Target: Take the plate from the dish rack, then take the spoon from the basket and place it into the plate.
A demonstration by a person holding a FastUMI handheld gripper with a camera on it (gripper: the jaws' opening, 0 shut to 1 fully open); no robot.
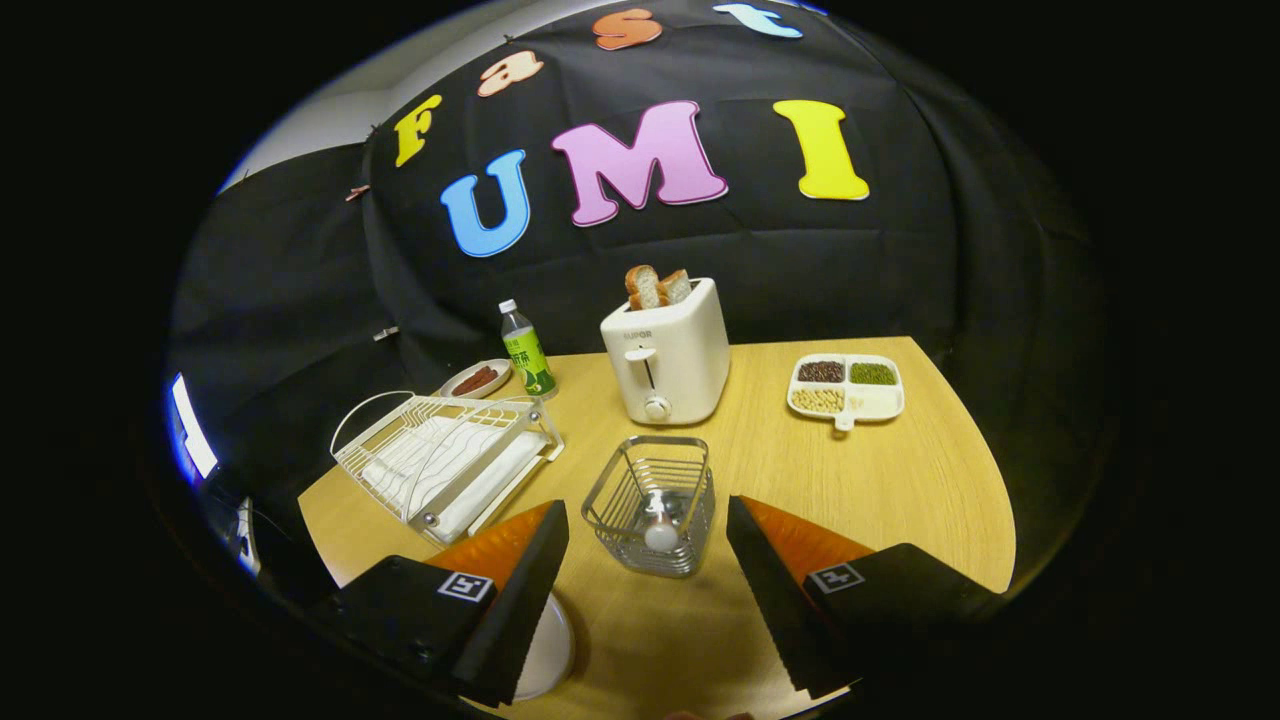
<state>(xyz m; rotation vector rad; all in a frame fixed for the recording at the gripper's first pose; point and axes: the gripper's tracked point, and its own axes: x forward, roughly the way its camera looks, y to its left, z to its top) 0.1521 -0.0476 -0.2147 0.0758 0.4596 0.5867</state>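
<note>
Pale wood is the surface [880,480] you are working over, and your black two-finger gripper [648,575] hangs above it with its jaws spread wide and nothing held between them. Just ahead, centred in the gap, stands the square silver wire basket [650,503], and the spoon [660,527] is upright inside it with its rounded pale end showing through the wires. To the left, the white wire dish rack [445,460] appears to have no plate left in it. A round white plate [545,645] lies flat on the surface, partly hidden under your left finger [510,590]. So the first half looks done: the plate is out and set down. What remains is the spoon: reach into the basket, close on it, lift it clear and lay it in the plate.
</note>
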